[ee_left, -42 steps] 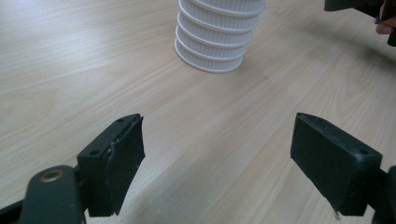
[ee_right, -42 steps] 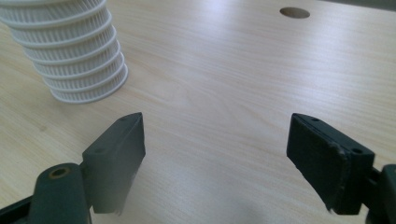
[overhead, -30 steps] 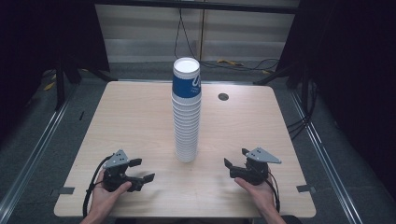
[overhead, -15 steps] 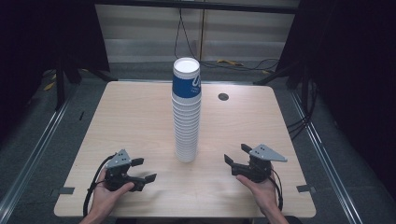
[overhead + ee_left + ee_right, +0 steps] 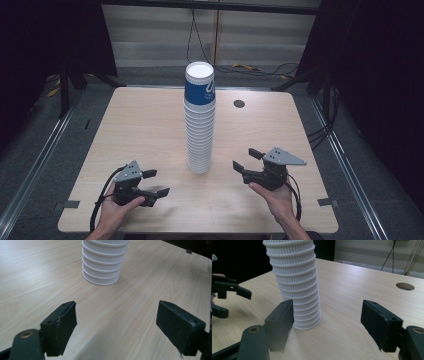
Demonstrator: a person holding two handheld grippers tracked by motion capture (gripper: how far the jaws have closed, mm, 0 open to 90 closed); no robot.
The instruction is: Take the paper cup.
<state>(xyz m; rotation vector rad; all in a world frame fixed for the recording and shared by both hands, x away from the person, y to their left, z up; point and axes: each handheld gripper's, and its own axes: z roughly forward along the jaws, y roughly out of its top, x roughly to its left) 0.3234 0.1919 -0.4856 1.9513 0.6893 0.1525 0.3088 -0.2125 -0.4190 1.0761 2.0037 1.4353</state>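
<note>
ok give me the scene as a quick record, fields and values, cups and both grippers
cup stack: tall, inverted, upright mid-table, blue-printed cup on top
left gripper: open, empty, low over the table, left of the stack, apart from it
right gripper: open, empty, right of the stack, apart from it
table: light wood, round hole near far edge
contact: nothing touches the stack

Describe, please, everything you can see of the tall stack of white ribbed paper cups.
The tall stack of white ribbed paper cups stands upside down, rims downward, near the middle of the light wooden table. Its rims form close rings; the topmost cup wears a blue band with white lettering. The column leans slightly. Only the table touches it; the left gripper and right gripper wait open on either side.
</note>
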